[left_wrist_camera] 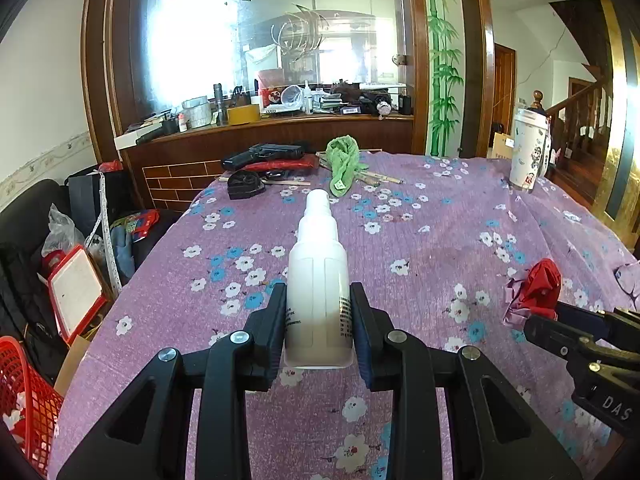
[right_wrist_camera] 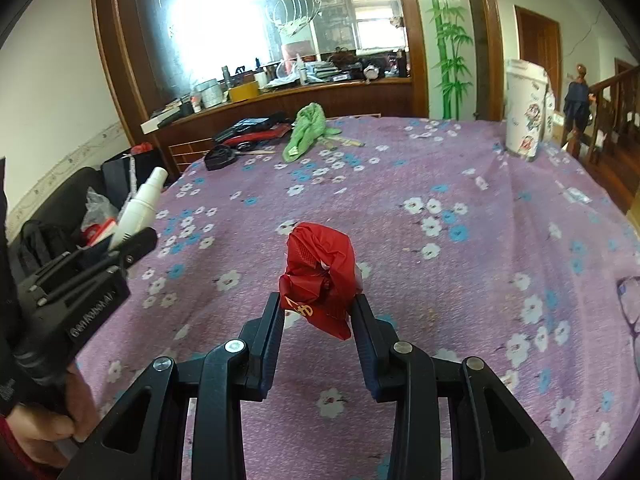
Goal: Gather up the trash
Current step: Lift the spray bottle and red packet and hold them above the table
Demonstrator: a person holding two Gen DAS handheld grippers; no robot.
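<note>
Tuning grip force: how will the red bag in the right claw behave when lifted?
The red bag looks like crumpled thin plastic, so probably light and squashy. It bulges past the right claw, so it may deform or slip. Unlikely to roll on the cloth.

The left gripper (left_wrist_camera: 318, 312) holds a spray bottle (left_wrist_camera: 318, 272) above the near part of the table (left_wrist_camera: 420, 240), nozzle pointing away. To its right, the right gripper (right_wrist_camera: 318, 316) grips a crumpled bag (right_wrist_camera: 320, 276) over the tablecloth. At the table's far edge lie a cloth (left_wrist_camera: 342, 160) and, left of it, a toy pistol (left_wrist_camera: 264, 154) — a tall cup (left_wrist_camera: 528, 148) stands at the far right corner. Left of the table, lower down, sits a basket (left_wrist_camera: 24, 392).
</note>
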